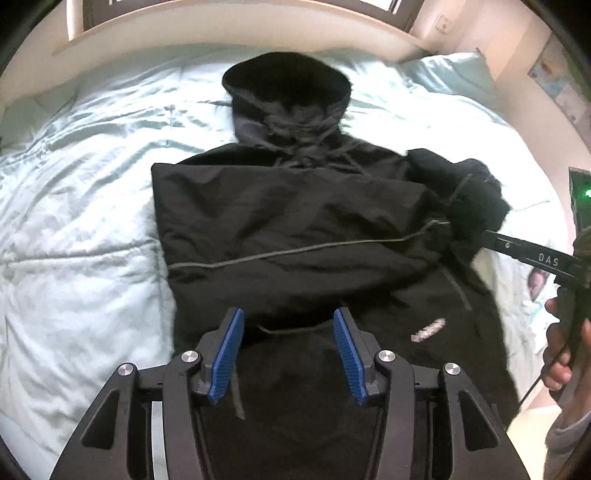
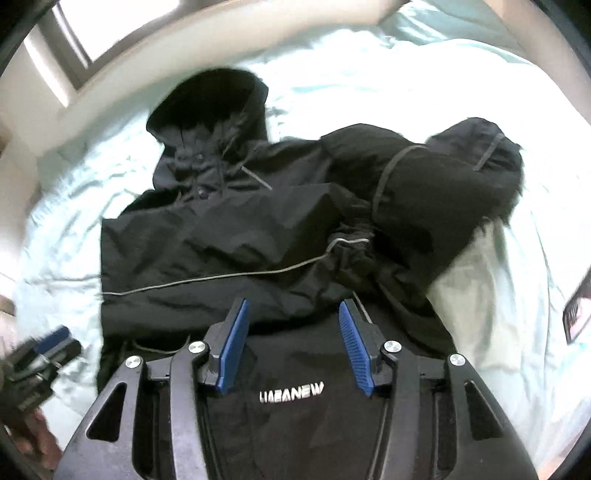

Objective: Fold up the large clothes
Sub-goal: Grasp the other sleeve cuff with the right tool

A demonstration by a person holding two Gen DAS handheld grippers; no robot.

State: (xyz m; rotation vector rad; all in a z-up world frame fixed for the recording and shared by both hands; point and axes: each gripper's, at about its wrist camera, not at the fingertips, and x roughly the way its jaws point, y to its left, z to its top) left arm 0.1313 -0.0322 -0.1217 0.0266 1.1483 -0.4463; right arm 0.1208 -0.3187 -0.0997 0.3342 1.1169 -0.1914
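Lying flat across the pale duvet (image 1: 74, 229), the black jacket (image 1: 288, 221) has its hood (image 1: 288, 85) toward the headboard (image 1: 229, 29) and its hem toward me, one sleeve already folded across the chest. White lettering on the lower front reads roughly "UAEANEW" in the right wrist view (image 2: 291, 390); I cannot vouch for every letter, and in the left wrist view the same logo is only a blurred smear. The left gripper (image 1: 288, 354) hangs over the hem with its blue pads (image 1: 227, 354) parted and nothing pinched between them. The right gripper (image 2: 293, 349) is likewise released, jaws apart, empty, above the logo. Only the left view catches the side of the other tool at the right edge, stamped "DAS" (image 1: 548, 259), with a hand (image 1: 565, 347) around its grip. Only the right view shows the second sleeve (image 2: 443, 177) bunched in a heap out to the side, a grey piping line looping over it, plus a dark flat object (image 2: 578, 314) at the duvet's far right that is too blurred to name.
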